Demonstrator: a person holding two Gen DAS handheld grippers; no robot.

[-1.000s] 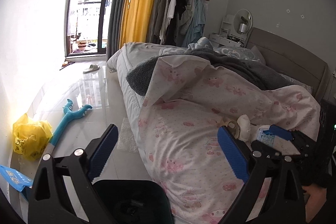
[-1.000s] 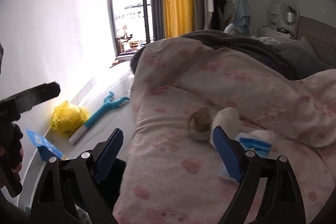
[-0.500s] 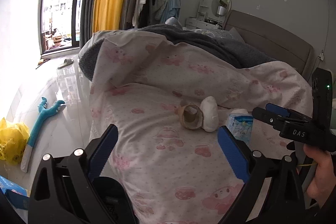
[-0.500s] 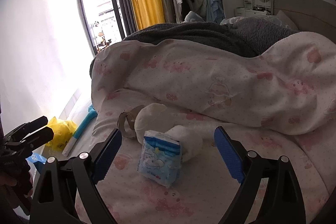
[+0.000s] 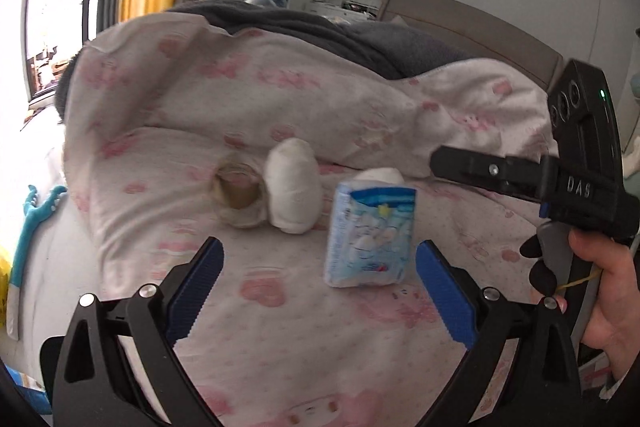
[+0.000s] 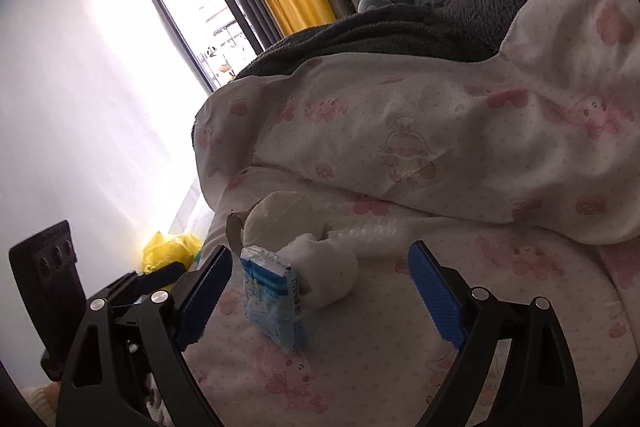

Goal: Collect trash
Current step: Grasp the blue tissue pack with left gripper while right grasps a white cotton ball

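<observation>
Trash lay in a cluster on the pink-patterned quilt [image 5: 320, 347]: a blue-and-white tissue packet [image 5: 370, 237] stood upright at centre frame in the left wrist view, its long axis vertical, with a white wad [image 5: 294, 189] and a cardboard tube [image 5: 238, 187] to its upper left. The left gripper [image 5: 318, 291] was spread wide and empty, the packet just above and right of centre between its fingers. The right gripper [image 6: 318, 295], equally released, framed the same packet [image 6: 274, 301] at lower centre of its view, seemingly nearer.

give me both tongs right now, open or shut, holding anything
Left tongs: open, holding nothing; the blue tissue pack stands just ahead of them.
Right tongs: open, holding nothing, pads clear of the pack.
</observation>
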